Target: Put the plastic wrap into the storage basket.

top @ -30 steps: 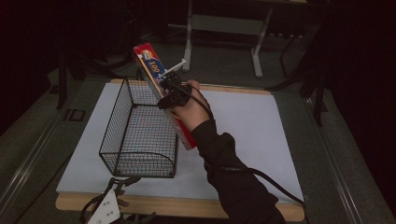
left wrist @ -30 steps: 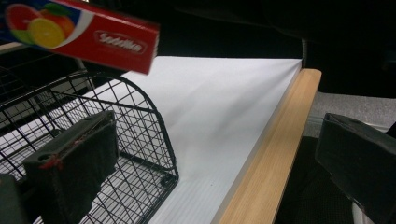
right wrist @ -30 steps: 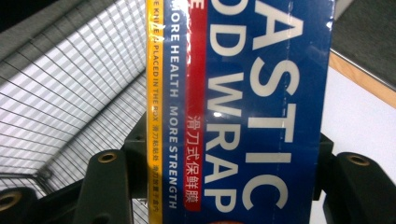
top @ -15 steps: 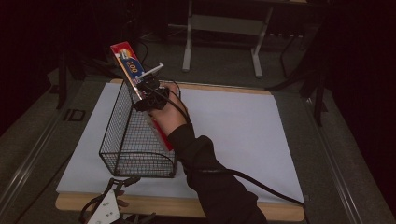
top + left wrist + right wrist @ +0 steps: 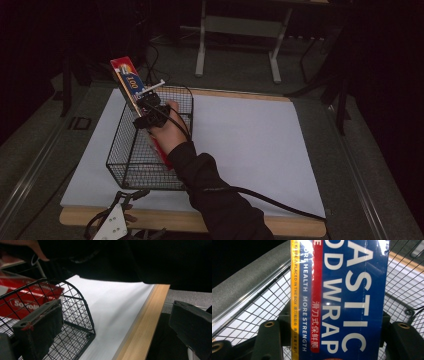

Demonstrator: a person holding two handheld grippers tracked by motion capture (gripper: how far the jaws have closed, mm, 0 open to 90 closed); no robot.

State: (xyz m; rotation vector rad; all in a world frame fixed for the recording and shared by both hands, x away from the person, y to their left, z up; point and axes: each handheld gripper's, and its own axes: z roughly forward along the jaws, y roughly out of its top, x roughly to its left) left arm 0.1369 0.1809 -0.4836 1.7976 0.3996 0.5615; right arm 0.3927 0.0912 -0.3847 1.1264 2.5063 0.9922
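Clamped on the long blue-and-red plastic wrap box (image 5: 131,89), our right gripper (image 5: 150,111) has swung it over the black wire basket (image 5: 131,165), probably to lower it in, while our left gripper (image 5: 117,322) waits spread at the table's near edge.

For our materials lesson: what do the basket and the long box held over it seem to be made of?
Basket: thin metal wire, black and probably coated, going by its open welded-looking grid. Plastic wrap box: likely printed cardboard with a glossy film, judging by sharp edges and glare on the lettering. The right tool grips it.
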